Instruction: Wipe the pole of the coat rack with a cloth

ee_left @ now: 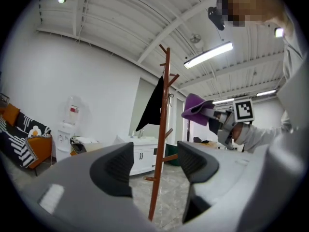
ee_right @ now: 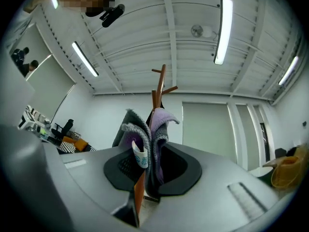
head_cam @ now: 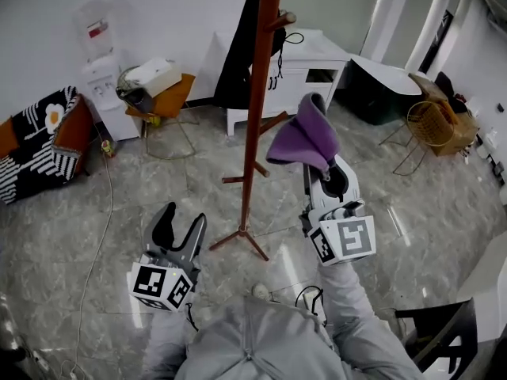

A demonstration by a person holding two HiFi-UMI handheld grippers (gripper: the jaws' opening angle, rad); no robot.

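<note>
The brown wooden coat rack pole (head_cam: 257,109) stands on a tripod base in the middle of the room, with a black coat (head_cam: 238,62) hung on it. My right gripper (head_cam: 323,169) is shut on a purple cloth (head_cam: 305,136), held up just right of the pole and apart from it. In the right gripper view the cloth (ee_right: 153,139) bunches between the jaws, with the pole (ee_right: 158,93) rising behind it. My left gripper (head_cam: 176,229) is open and holds nothing, low and left of the rack's base. Through its jaws the left gripper view shows the pole (ee_left: 161,139) and the cloth (ee_left: 195,105).
A white cabinet (head_cam: 309,66) stands behind the rack. A water dispenser (head_cam: 103,85), an orange stool with a box (head_cam: 158,89) and a patterned sofa (head_cam: 40,137) are at the left. A wire basket chair (head_cam: 432,125) is at the right. A cable (head_cam: 99,236) runs over the marble floor.
</note>
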